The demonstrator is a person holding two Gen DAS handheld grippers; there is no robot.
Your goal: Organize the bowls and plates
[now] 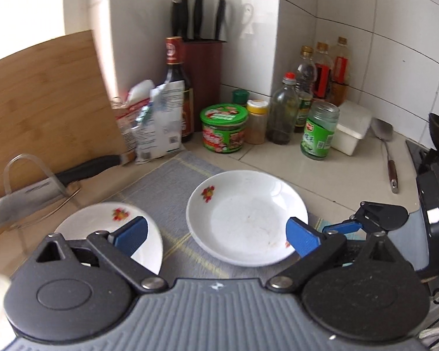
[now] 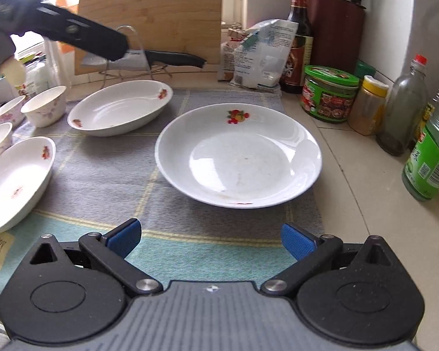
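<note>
A white plate with fruit prints [image 1: 245,219] [image 2: 238,155] lies on a grey cloth mat [image 2: 102,181]. A second white plate [image 1: 102,219] [image 2: 120,108] lies to its left, and a third [image 2: 14,178] sits at the mat's left edge. Three small floral bowls [image 2: 45,108] stand at far left. My left gripper [image 1: 216,237] is open and empty, hovering above the two plates. My right gripper [image 2: 210,238] is open and empty, just short of the centre plate; it also shows at the right of the left wrist view [image 1: 365,222].
A wooden cutting board [image 1: 44,99] leans at back left beside a rack with a black-handled knife [image 1: 87,169]. Sauce bottles, jars and packets [image 1: 224,128] line the back wall with a knife block [image 1: 205,67]. A spatula [image 1: 387,152] lies right, near a stove.
</note>
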